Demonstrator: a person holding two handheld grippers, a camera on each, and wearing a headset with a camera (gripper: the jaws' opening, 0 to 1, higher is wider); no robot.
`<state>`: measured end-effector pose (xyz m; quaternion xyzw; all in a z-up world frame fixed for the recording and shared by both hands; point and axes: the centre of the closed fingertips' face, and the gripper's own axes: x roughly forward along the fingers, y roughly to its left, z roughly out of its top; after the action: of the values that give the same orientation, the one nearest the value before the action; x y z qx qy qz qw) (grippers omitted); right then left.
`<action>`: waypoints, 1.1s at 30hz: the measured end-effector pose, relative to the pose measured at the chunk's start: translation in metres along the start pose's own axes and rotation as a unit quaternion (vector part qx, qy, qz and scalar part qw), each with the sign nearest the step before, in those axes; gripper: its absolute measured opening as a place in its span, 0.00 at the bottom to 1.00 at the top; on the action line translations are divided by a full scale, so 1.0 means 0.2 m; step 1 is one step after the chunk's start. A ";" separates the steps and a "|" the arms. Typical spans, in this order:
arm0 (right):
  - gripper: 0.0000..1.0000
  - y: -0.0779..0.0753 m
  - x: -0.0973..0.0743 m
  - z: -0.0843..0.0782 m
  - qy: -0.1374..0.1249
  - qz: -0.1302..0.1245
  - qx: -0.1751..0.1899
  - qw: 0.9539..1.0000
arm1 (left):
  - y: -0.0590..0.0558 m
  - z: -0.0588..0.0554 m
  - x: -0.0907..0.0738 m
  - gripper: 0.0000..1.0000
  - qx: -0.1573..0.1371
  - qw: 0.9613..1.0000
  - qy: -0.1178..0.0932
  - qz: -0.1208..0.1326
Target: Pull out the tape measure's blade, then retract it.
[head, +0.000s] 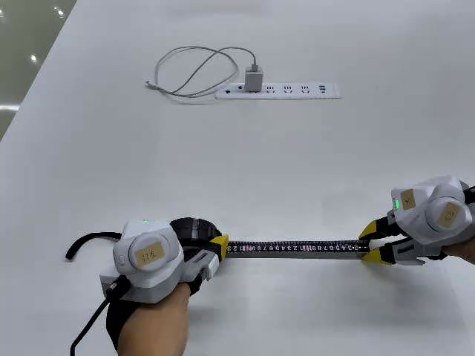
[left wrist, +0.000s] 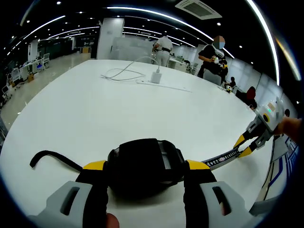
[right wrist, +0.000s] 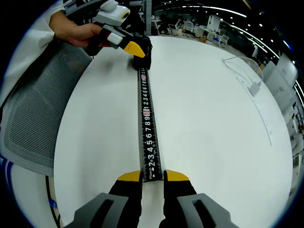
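Observation:
The black tape measure case [head: 194, 231] [left wrist: 145, 164] lies on the white table, and my left gripper [head: 215, 248] [left wrist: 146, 166] is shut on it. Its dark blade [head: 297, 247] [right wrist: 148, 128] with white numbers runs flat along the table to the right. My right gripper [head: 375, 243] [right wrist: 153, 176] is shut on the blade's end, also seen in the left gripper view [left wrist: 243, 146]. A black wrist strap [head: 89, 241] [left wrist: 52, 159] trails left from the case. The left gripper and the case appear far off in the right gripper view [right wrist: 135, 47].
A white power strip [head: 286, 90] with a charger [head: 254, 77] and a looped grey cable [head: 193, 70] lies at the far side of the table. People stand beyond the table [left wrist: 213, 54]. The table's left edge [head: 37, 74] runs diagonally.

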<state>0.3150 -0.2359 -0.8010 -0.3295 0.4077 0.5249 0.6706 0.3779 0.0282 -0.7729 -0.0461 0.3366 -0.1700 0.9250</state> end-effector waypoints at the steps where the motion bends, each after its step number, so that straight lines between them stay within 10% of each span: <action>1: 0.13 0.00 0.00 0.00 0.000 0.000 -0.001 1.000 | 0.00 0.00 0.00 0.61 0.000 1.000 0.001 0.000; 33: 0.11 0.00 0.01 0.00 0.008 0.005 -0.005 1.000 | 0.01 -0.02 0.01 0.58 0.008 0.999 0.035 -0.007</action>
<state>0.3149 -0.2346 -0.8015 -0.3352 0.4117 0.5276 0.6632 0.3780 0.0288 -0.7775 -0.0354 0.3667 -0.1809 0.9119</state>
